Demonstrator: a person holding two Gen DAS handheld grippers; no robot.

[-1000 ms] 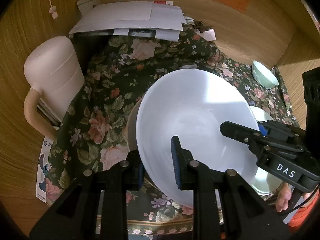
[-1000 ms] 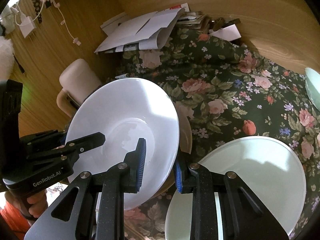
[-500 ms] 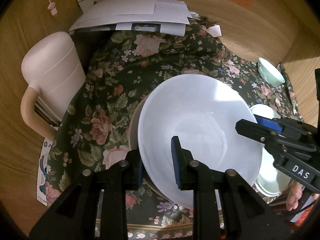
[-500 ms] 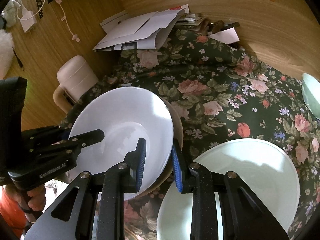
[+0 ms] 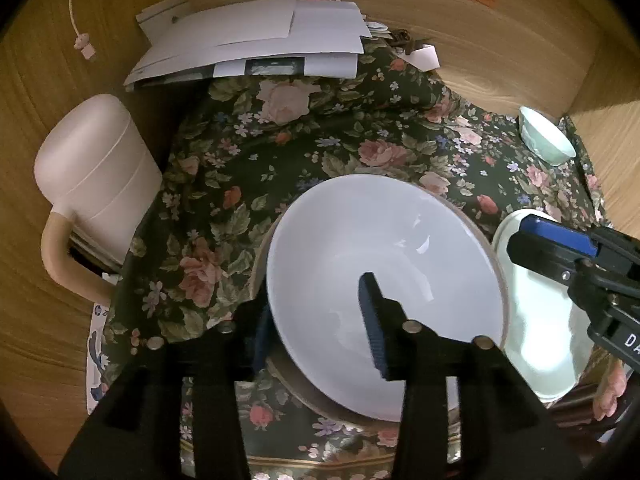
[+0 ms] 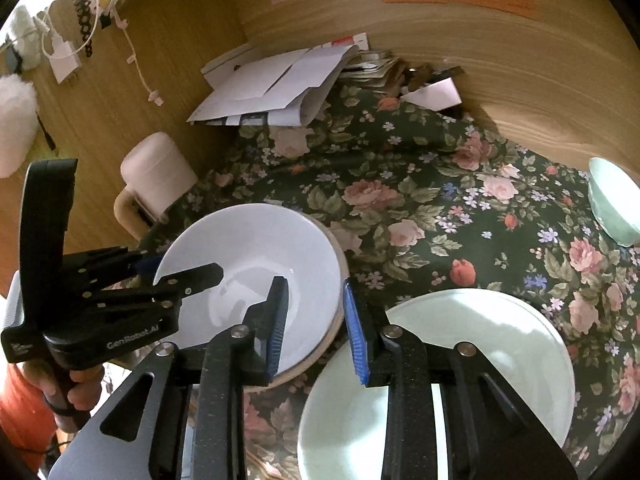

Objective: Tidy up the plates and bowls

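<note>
A white bowl [image 5: 384,288] rests inside a tan plate [image 5: 494,256] on the floral cloth; it also shows in the right wrist view [image 6: 248,276]. My left gripper [image 5: 316,320] has opened, with its jaws straddling the bowl's near rim. My right gripper [image 6: 314,320] is open too, with its jaws on either side of the bowl's right rim. A pale green plate [image 6: 460,376] lies to the right, also in the left wrist view [image 5: 536,320]. A small green bowl [image 5: 546,142] sits at the far right, also in the right wrist view [image 6: 612,204].
A cream lidded jug [image 5: 96,188] stands at the left edge of the cloth. A stack of papers and envelopes [image 5: 256,40] lies at the back by the wooden wall. The floral cloth [image 6: 420,184] covers the table.
Both grippers lowered the tilted white bowl flat onto the tan plate. Both sets of jaws have opened wider and released the rim.
</note>
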